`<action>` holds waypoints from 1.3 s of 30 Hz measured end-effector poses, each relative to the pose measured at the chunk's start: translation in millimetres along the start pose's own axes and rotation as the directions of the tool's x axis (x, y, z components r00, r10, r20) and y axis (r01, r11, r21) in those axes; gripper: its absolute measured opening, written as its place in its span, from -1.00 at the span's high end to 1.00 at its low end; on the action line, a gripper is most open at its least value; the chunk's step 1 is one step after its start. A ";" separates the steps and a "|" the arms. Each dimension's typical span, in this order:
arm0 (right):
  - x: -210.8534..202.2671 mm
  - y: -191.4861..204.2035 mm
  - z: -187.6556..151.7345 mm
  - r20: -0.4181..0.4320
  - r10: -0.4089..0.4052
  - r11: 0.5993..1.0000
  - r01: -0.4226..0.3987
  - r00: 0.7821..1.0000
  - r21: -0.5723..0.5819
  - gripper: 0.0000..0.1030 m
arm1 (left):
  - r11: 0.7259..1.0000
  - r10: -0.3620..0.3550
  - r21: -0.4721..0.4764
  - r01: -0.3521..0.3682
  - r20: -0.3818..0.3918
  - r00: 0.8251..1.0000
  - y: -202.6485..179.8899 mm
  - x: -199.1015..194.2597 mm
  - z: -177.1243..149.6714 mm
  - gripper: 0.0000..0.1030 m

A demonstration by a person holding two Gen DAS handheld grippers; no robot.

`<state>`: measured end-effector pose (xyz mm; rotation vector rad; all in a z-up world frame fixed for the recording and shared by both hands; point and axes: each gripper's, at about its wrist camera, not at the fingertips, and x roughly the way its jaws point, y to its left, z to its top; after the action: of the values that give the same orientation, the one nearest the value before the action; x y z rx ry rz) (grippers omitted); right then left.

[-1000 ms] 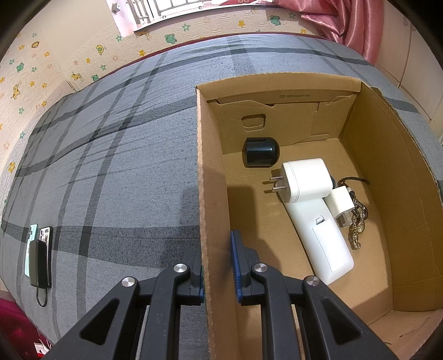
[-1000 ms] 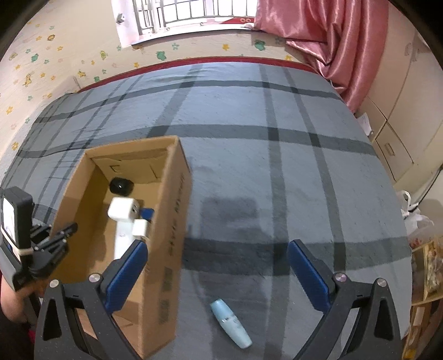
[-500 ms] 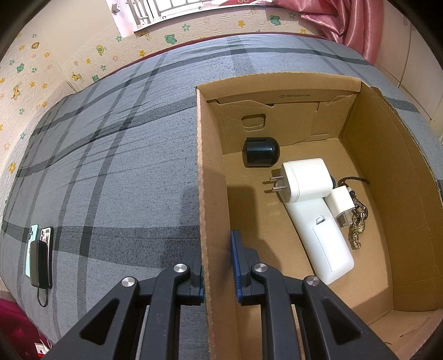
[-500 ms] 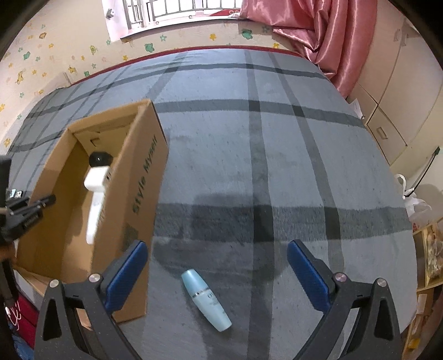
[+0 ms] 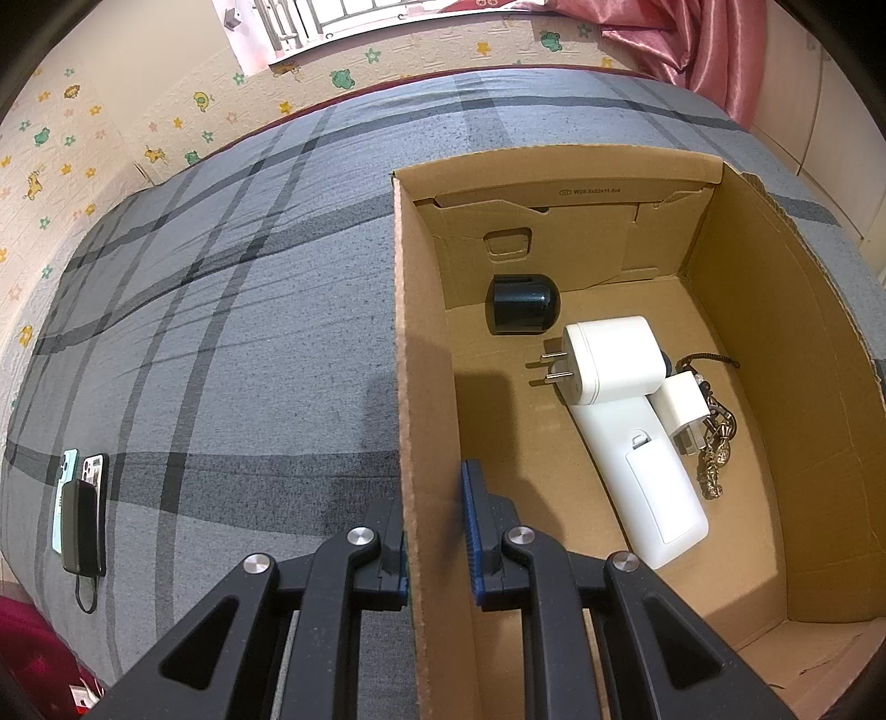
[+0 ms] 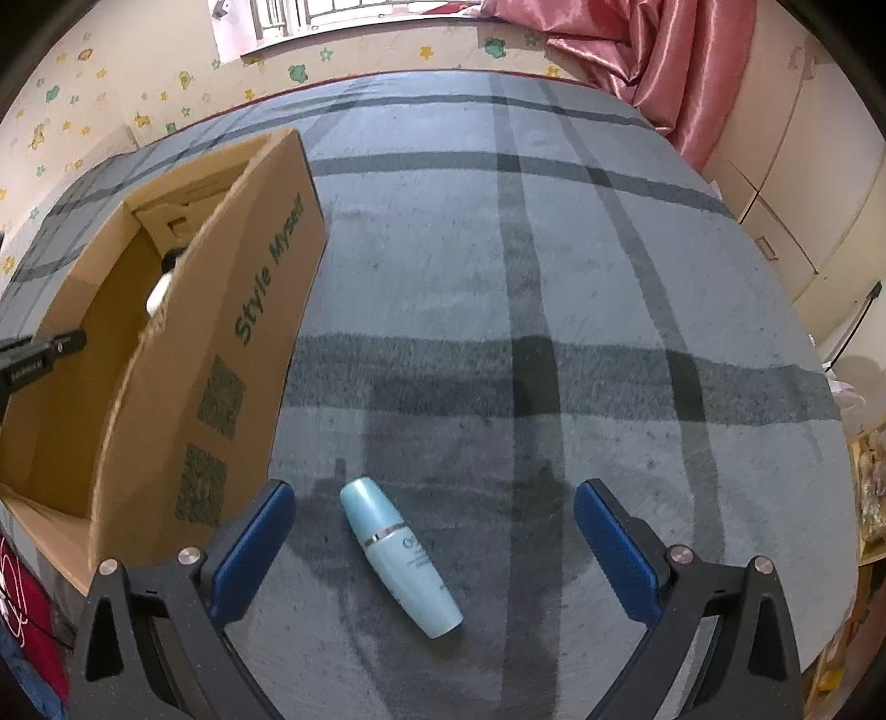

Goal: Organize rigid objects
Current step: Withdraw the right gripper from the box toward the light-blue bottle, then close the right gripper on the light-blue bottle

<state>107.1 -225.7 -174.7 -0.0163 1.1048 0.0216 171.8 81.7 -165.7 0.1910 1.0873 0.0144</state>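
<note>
A brown cardboard box (image 5: 421, 343) stands on the grey plaid bed. My left gripper (image 5: 434, 531) is shut on the box's left wall, one finger on each side. Inside lie a black round object (image 5: 520, 304), a white plug adapter (image 5: 609, 360), a white remote-like device (image 5: 642, 471), a small white charger (image 5: 684, 407) and keys (image 5: 717, 443). In the right wrist view a light blue bottle (image 6: 398, 554) lies on the bed between the fingers of my right gripper (image 6: 434, 531), which is open and empty. The box (image 6: 243, 354) stands to its left.
Phones and a black power bank (image 5: 83, 509) lie on the bed at the far left. A pink curtain (image 6: 637, 50) hangs at the back right. White cabinets (image 6: 803, 183) stand beyond the bed's right edge. Red cloth (image 6: 27, 626) lies at lower left.
My right gripper has moved down and toward the blue bottle, which now lies between its open fingers. The left gripper and the box have not moved.
</note>
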 end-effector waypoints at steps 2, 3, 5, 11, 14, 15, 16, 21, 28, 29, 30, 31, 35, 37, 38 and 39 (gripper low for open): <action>3.5 1.7 -2.2 -0.008 0.004 1.000 -0.004 1.000 -0.003 -0.99 | 1.000 -0.001 -0.002 0.001 0.000 1.000 0.0 -0.3 0.0 0.70; 4.8 2.7 -3.0 -0.010 0.007 1.000 -0.007 1.000 -0.006 -0.99 | 1.000 0.001 -0.001 -0.001 0.000 1.000 -0.1 -0.3 0.1 0.70; 8.6 5.1 -5.0 -0.019 0.009 1.000 -0.009 1.000 -0.009 -0.99 | 1.000 0.003 0.000 -0.003 0.000 1.000 -0.6 -0.3 0.1 0.70; 19.7 9.5 -13.2 -0.047 0.018 1.000 -0.019 0.999 -0.014 -0.99 | 1.000 0.001 -0.001 -0.001 0.000 1.000 -0.5 -0.6 0.2 0.70; 24.9 10.6 -17.5 -0.058 0.019 1.000 -0.020 0.998 -0.016 -0.99 | 1.000 0.001 -0.002 -0.001 0.000 1.000 0.1 -0.8 0.2 0.70; 27.3 10.1 -18.2 -0.063 0.020 1.000 -0.021 0.998 -0.014 -0.96 | 1.000 0.001 -0.001 -0.001 0.000 1.000 0.2 -0.9 0.3 0.70; 29.4 9.6 -19.3 -0.068 0.019 1.000 -0.019 0.998 -0.012 -0.95 | 1.000 0.001 -0.002 -0.001 0.001 1.000 0.2 -0.9 0.2 0.70; 39.4 6.4 -24.1 -0.097 0.024 1.000 -0.024 0.995 0.004 -0.78 | 1.000 0.001 -0.002 -0.001 0.000 1.000 0.5 -1.0 0.4 0.70; 42.2 6.2 -27.2 -0.117 0.025 1.000 -0.026 0.993 -0.003 -0.13 | 1.000 0.003 -0.001 -0.003 0.000 1.000 0.3 -0.9 0.4 0.70; 42.9 6.6 -26.6 -0.122 0.031 0.999 -0.032 0.992 -0.008 0.18 | 1.000 0.003 -0.001 -0.003 0.001 1.000 0.3 -1.2 0.1 0.70; 42.4 7.3 -27.5 -0.125 0.035 0.999 -0.037 0.992 -0.015 0.39 | 1.000 0.003 -0.001 -0.003 0.001 1.000 0.2 -1.5 -0.1 0.70; 41.9 8.2 -27.9 -0.124 0.029 0.999 -0.032 0.992 -0.024 0.44 | 1.000 0.004 0.000 -0.004 0.001 1.000 0.3 -1.5 -0.1 0.70; 40.2 8.5 -28.1 -0.119 0.029 0.999 -0.032 0.993 -0.028 0.46 | 1.000 0.004 0.000 -0.004 0.001 1.000 0.4 -1.7 -0.2 0.70; 37.4 9.1 -29.4 -0.119 0.029 0.999 -0.032 0.992 -0.027 0.46 | 1.000 0.004 0.000 -0.004 0.002 1.000 0.9 -2.0 -0.7 0.70; 36.5 8.7 -28.9 -0.120 0.029 0.999 -0.033 0.992 -0.027 0.46 | 1.000 0.004 0.000 -0.004 0.002 1.000 1.0 -2.0 -0.7 0.70; 35.4 8.7 -28.7 -0.118 0.029 0.999 -0.032 0.993 -0.027 0.46 | 1.000 0.004 0.000 -0.004 0.001 1.000 0.8 -2.0 -0.7 0.70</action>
<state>97.1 -217.3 -219.2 -0.0272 1.2229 0.0646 170.3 82.4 -164.1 0.1932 1.0855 0.0183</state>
